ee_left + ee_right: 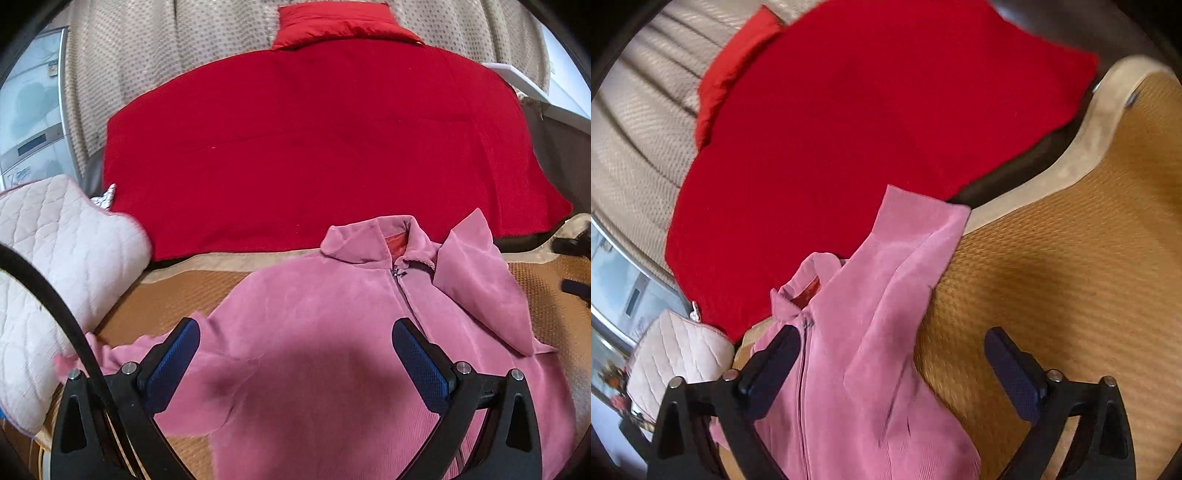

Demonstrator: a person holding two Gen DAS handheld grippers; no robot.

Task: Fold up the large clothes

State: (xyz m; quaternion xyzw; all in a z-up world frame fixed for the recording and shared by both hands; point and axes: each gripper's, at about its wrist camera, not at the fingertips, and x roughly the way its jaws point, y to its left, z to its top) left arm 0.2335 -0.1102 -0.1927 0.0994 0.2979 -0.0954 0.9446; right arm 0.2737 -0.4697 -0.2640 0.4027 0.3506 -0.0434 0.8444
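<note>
A pink zip-up jacket (332, 314) lies front up on a woven tan mat (166, 302), collar away from me. Its right sleeve (484, 280) is folded in over the chest; the left sleeve (122, 354) trails out to the left. My left gripper (295, 343) is open and empty, hovering over the jacket's lower front. In the right wrist view the jacket (857, 350) lies at lower left with the folded sleeve (916, 236) pointing away. My right gripper (890, 350) is open and empty, its left finger over the zipper, its right finger over the mat (1071, 258).
A large red cloth (314, 147) covers the surface beyond the mat, with a red cushion (340, 26) behind it. A quilted cream pillow (55, 266) lies at the left. A beige knit cover (147, 55) hangs at the back.
</note>
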